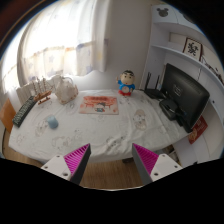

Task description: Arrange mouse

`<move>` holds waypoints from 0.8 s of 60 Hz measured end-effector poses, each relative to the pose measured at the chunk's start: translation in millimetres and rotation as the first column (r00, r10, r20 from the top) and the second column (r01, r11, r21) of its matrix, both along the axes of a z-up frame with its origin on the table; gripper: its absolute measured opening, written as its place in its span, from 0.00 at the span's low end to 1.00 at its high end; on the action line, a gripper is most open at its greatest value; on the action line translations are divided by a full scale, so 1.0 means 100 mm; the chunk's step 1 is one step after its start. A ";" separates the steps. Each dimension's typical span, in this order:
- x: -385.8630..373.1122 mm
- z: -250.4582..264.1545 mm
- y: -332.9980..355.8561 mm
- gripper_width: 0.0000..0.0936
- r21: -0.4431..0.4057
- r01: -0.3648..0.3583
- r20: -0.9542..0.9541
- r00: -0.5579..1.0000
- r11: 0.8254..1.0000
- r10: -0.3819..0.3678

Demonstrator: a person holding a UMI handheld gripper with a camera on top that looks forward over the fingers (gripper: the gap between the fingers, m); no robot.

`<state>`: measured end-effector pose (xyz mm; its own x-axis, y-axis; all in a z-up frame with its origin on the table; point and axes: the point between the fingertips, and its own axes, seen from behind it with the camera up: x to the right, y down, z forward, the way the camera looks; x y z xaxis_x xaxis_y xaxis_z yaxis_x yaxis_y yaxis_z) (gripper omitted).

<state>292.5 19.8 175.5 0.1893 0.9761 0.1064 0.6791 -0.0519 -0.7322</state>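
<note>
Pink pads (78, 158) on the wide-open, empty jaws hang far from the table (100, 135), so reaching over could bump the glass jar (66, 89).

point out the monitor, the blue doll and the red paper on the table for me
monitor (187, 97): gripper view, middle of its dark screen.
blue doll (127, 83): gripper view, on its body, beyond the fingers.
red paper (99, 104): gripper view, centre of the sheet lying on the white tabletop.
</note>
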 end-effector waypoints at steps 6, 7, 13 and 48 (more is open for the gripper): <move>-0.06 -0.01 -0.18 0.91 -0.003 -0.026 0.001 1.000 1.000 0.026; -0.08 -0.02 -0.23 0.91 -0.003 -0.032 0.002 0.999 0.999 0.032; -0.18 -0.07 -0.57 0.91 -0.014 -0.072 0.004 0.997 0.997 0.072; -0.40 -0.32 -2.71 0.91 -0.069 -0.260 -0.009 0.966 0.963 0.260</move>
<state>252.9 -250.7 143.8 -0.0718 0.9967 0.0373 0.6763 0.0761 -0.7327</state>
